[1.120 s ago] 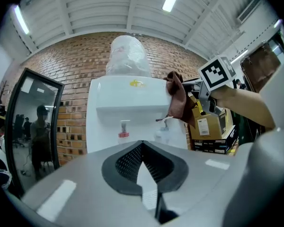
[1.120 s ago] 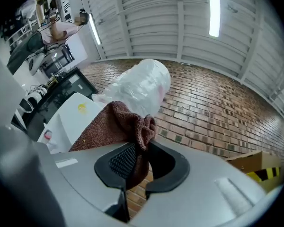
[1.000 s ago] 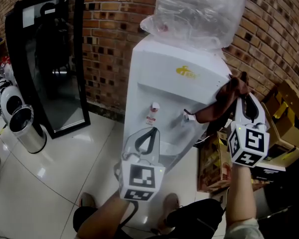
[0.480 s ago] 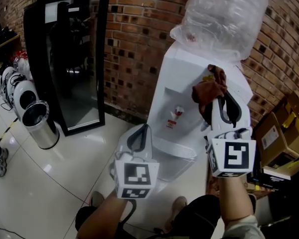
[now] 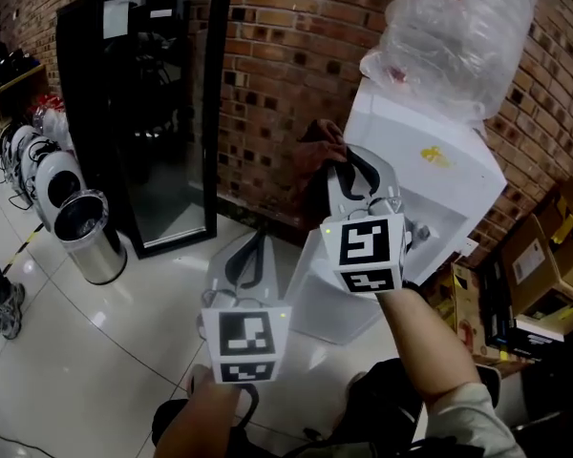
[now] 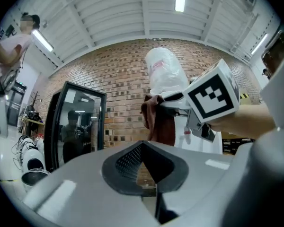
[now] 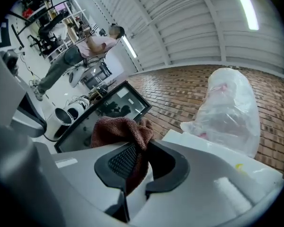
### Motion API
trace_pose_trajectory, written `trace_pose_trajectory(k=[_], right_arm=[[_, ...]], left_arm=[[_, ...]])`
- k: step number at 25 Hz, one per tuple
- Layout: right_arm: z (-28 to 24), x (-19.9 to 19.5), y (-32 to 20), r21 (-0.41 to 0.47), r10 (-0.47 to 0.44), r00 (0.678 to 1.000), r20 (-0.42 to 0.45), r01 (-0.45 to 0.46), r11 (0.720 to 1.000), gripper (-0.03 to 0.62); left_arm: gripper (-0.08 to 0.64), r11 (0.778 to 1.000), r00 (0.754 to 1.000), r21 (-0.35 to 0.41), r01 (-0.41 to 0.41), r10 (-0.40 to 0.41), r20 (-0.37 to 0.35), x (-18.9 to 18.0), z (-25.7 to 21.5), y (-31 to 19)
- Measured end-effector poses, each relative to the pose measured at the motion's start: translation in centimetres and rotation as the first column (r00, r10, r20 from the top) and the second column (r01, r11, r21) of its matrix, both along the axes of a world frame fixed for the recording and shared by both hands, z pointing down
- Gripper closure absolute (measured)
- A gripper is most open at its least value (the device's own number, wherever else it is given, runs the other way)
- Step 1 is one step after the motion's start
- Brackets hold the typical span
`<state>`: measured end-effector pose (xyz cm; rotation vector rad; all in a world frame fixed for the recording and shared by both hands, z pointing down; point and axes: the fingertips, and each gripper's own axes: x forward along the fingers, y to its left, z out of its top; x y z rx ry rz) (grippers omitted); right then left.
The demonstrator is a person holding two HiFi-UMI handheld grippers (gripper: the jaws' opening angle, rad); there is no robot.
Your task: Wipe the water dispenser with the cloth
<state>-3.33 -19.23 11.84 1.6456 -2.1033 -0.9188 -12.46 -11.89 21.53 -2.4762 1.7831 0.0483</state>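
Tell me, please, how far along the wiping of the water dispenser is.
Done: the cloth is clamped in the right gripper. In hand: it is at the upper side of the water dispenser, contact unclear. Left: no face looks visibly wiped or unwiped, so the front may remain; the left gripper hangs shut and empty.

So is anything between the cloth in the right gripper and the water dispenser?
Nothing visible. The right gripper holds the brown cloth close beside the water dispenser, at its upper corner, and no object lies between them. Whether the cloth touches it can't be told.
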Motion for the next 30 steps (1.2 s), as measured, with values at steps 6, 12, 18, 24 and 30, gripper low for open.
trace_pose_trajectory(k=[6,12,18,24,30], right_arm=[[-0.1,3.2,0.3,-0.012,0.084,0.996,0.007,-0.084,0.996,0.518],[-2.1,9.8,2.9,0.024,0.167,0.984,0.067,-0.169,0.985,0.518],[-3.2,16.3,5.5,0.057,0.225,0.961,0.159,-0.236,0.970,0.518],[-3.2,23.3,8.4,0.073,0.297,0.919,0.258,-0.325,0.943,0.518],[-0.4,28.4,10.0,0.062,0.338,0.887,0.315,-0.374,0.925,0.518]], left_arm=[[0.560,0.998,0.998,0.001,-0.064,0.064,-0.015,1.6,0.2,-0.7],[0.560,0.988,0.987,-0.012,-0.155,0.156,0.039,6.4,1.2,-0.9],[0.560,0.980,0.977,-0.020,-0.196,0.197,0.086,9.3,2.0,-0.8],[0.560,0.967,0.962,-0.025,-0.255,0.256,0.090,12.6,2.9,0.1],[0.560,0.940,0.936,-0.092,-0.330,0.338,0.096,16.3,5.7,1.1]])
